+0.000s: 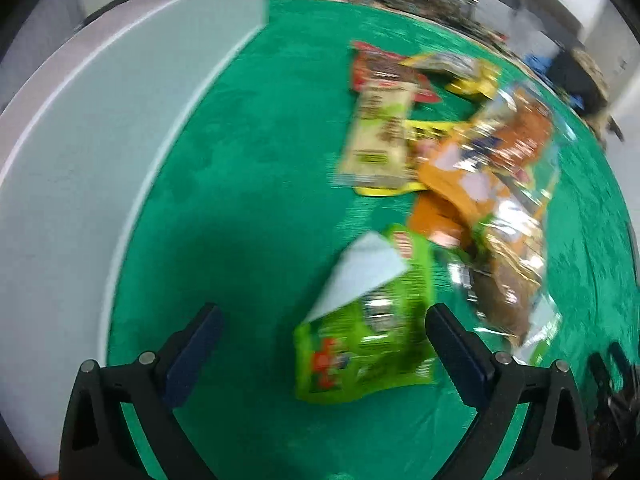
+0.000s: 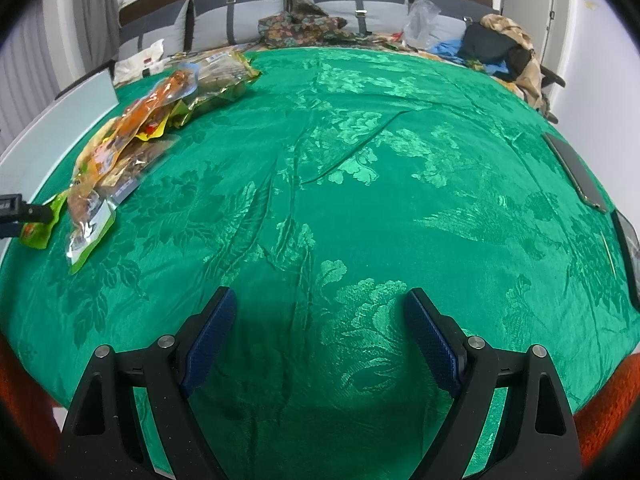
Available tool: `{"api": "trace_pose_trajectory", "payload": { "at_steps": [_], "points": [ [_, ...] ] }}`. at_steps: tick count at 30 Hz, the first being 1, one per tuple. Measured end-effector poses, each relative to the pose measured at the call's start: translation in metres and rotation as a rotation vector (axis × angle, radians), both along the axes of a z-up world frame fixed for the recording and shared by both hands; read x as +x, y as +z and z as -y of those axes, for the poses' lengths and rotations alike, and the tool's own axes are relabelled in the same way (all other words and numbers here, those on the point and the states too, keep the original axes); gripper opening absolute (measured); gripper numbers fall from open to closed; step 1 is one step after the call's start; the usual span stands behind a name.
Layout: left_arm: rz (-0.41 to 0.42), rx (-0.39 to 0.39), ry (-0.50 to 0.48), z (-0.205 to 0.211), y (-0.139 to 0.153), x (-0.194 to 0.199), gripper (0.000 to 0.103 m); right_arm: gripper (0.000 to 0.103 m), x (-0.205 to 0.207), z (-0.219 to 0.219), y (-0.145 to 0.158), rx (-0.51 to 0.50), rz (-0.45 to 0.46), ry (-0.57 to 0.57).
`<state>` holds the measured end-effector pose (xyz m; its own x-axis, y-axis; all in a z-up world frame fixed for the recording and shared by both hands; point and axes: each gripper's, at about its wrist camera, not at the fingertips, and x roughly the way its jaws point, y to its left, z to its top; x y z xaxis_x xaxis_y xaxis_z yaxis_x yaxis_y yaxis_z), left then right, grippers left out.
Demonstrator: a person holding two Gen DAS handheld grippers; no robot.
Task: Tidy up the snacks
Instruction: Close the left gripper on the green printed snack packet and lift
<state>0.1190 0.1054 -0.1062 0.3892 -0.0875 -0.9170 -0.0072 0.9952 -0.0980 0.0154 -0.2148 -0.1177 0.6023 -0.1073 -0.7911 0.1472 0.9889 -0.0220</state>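
A green snack pack with a white folded-over corner lies on the green cloth. It sits between the fingers of my open left gripper, close to the right finger, and the blur hides any contact. Beyond it is a heap of snacks: an orange pack, a beige pack, a red pack, a yellow pack and a clear pack of brown pieces. In the right wrist view the same heap lies far left. My right gripper is open over bare cloth, holding nothing.
A white flat-topped box runs along the cloth's left side. Two dark phones lie at the right edge. Pillows, patterned fabric, a plastic bag and piled clothes line the back.
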Motion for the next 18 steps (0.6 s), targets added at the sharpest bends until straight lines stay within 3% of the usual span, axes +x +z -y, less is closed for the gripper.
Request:
{"api": "trace_pose_trajectory", "payload": {
  "at_steps": [3, 5, 6, 7, 11, 14, 18],
  "points": [
    [-0.008, 0.119, -0.114, 0.029, -0.004, 0.007, 0.101, 0.089, 0.001, 0.000, 0.000, -0.001, -0.001, 0.002],
    [-0.006, 0.091, -0.137, 0.031, 0.000, 0.008, 0.082, 0.089, 0.002, -0.001, 0.000, 0.000, -0.002, 0.009],
    [0.008, 0.088, -0.129, 0.029, 0.004, 0.006, 0.059, 0.089, 0.002, 0.000, 0.000, 0.000, -0.003, 0.014],
    [0.010, 0.094, -0.129, 0.028, 0.007, 0.005, 0.057, 0.089, 0.002, -0.001, 0.000, 0.000, -0.004, 0.016],
    [0.023, 0.077, -0.114, 0.019, 0.007, -0.007, 0.053, 0.089, 0.001, 0.000, -0.001, 0.001, -0.003, 0.021],
    [0.056, -0.010, -0.056, 0.004, 0.012, -0.024, 0.053, 0.088, 0.004, 0.001, 0.000, 0.012, -0.031, 0.034],
    [0.102, -0.092, 0.003, -0.013, 0.021, -0.037, 0.053, 0.087, 0.012, 0.000, 0.012, 0.191, -0.060, 0.119]
  ]
}}
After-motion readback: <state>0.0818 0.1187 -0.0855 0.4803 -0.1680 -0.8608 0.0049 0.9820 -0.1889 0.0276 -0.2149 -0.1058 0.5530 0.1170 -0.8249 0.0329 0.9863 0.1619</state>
